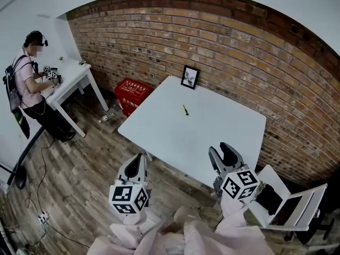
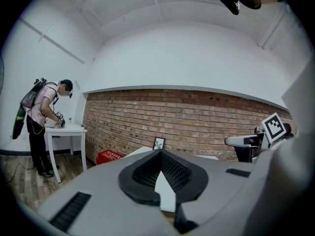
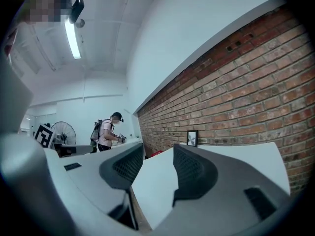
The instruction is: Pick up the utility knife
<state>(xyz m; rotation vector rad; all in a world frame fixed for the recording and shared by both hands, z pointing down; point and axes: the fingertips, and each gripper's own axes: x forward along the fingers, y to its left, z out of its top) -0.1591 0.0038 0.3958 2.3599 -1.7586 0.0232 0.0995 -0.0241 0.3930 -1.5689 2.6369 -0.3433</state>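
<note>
The utility knife (image 1: 185, 109) is lying flat on the white desk (image 1: 228, 132), toward its far side. It is a little nearer than the small picture frame (image 1: 189, 77) that is standing by the brick wall (image 1: 239, 52), with bare desk all around it. Both grippers are hanging at the near side, well apart from the knife. The left gripper (image 1: 138, 162) is sitting off the desk's near left corner, its fingers (image 2: 142, 173) meeting at the tips with nothing between them. The right gripper (image 1: 221, 152) is hovering over the near edge with its fingers (image 3: 194, 171) spread wide and empty, only the desk showing through the gap. No reach is under way, so the step in hand is probably the approach. The right gripper looks the better choice, since it is already standing open and is pointing across the desk toward the knife. The knife is slender and lying low, its length running roughly near to far. The gripper would therefore do well coming down from above, turned so the fingers are straddling the narrow width near the middle of the handle. The tips should be almost brushing the desk before closing; closing too high is likely to nudge the knife away or pinch only its edge. Stopping short of the frame is also worth minding.
</note>
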